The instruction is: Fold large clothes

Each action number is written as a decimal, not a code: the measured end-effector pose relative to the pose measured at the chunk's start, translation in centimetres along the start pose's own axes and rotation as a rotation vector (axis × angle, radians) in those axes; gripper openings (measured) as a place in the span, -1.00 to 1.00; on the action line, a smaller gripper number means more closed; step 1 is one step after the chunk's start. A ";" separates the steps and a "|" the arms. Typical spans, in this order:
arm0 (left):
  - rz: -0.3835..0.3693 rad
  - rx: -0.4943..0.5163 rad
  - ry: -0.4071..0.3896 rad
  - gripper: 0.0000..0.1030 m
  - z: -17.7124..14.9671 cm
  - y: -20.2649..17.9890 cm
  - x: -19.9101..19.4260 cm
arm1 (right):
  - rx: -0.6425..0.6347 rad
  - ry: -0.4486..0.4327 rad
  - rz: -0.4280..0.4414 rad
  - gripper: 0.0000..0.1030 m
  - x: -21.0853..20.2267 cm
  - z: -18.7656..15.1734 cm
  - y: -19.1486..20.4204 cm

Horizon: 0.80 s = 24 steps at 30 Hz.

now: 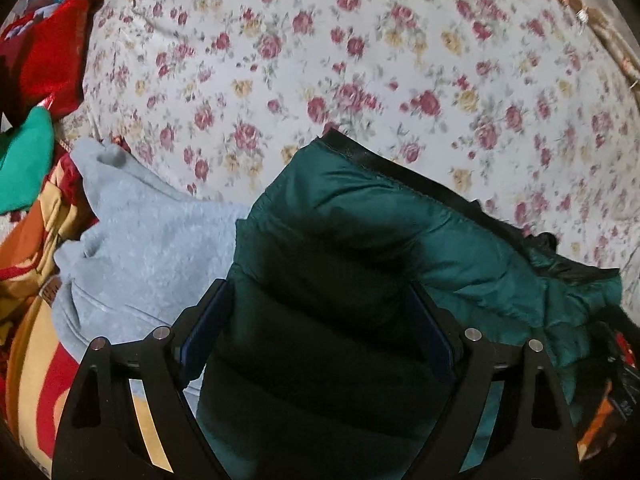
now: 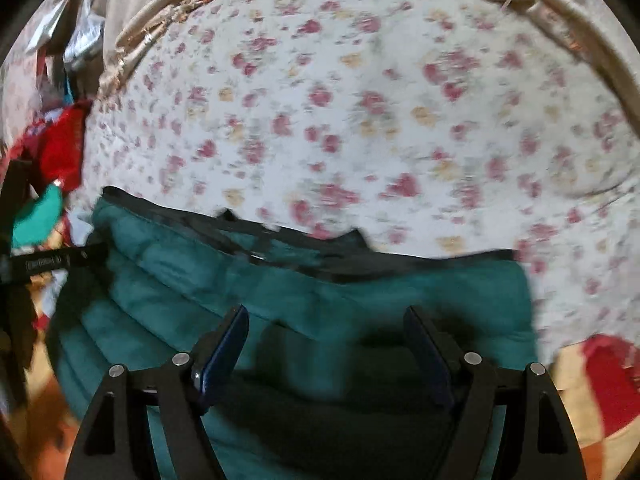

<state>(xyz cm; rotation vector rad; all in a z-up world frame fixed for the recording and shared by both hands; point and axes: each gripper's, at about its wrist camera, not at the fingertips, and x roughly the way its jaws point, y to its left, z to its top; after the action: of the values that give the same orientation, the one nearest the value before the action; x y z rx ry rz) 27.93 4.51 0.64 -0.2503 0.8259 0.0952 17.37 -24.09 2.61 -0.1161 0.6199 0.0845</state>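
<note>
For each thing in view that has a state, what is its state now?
Green puffer jacket: bunched on the floral sheet, bulk between both grippers' fingers.
Left hand-held gripper: open around jacket.
Right hand-held gripper: open over jacket.
Grey sweatshirt: crumpled, unfolded, beside jacket.
Red garment: heaped.

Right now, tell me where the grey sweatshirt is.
In the left wrist view, the grey sweatshirt lies left of the green puffer jacket, touching it, on the floral sheet, beside the left gripper.

Floral bedsheet with frayed tan border
</note>
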 end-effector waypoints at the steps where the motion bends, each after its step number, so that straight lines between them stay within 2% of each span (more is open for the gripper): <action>1: 0.007 -0.003 0.002 0.68 0.0 0.0 0.4 | -0.011 0.011 -0.035 0.50 0.5 -0.5 -1.0; 6: 0.034 -0.011 0.015 0.69 0.1 -0.1 2.0 | 0.032 0.073 -0.125 0.54 4.0 -1.9 -4.7; 9: 0.049 -0.010 0.022 0.72 0.1 -0.3 3.0 | 0.096 0.091 -0.119 0.68 6.3 -1.7 -6.1; 15: 0.053 -0.034 0.031 0.82 -0.2 -0.1 4.3 | 0.192 0.085 -0.062 0.75 8.4 -1.9 -8.0; 19: 0.045 -0.048 0.029 0.84 -0.2 0.1 4.3 | 0.193 0.101 -0.057 0.74 6.2 -1.4 -8.0; 22: 0.035 -0.054 0.030 0.84 -0.1 0.2 4.2 | 0.195 0.045 -0.018 0.74 2.5 -1.6 -7.9; 24: 0.032 -0.059 0.025 0.85 -0.1 0.3 4.2 | 0.205 0.009 -0.028 0.74 0.0 -2.3 -8.0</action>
<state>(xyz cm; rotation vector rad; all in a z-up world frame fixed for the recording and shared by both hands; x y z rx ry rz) 30.62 4.68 -2.55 -0.2945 0.8533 0.1467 17.00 -32.32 1.40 0.0733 0.6324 -0.0072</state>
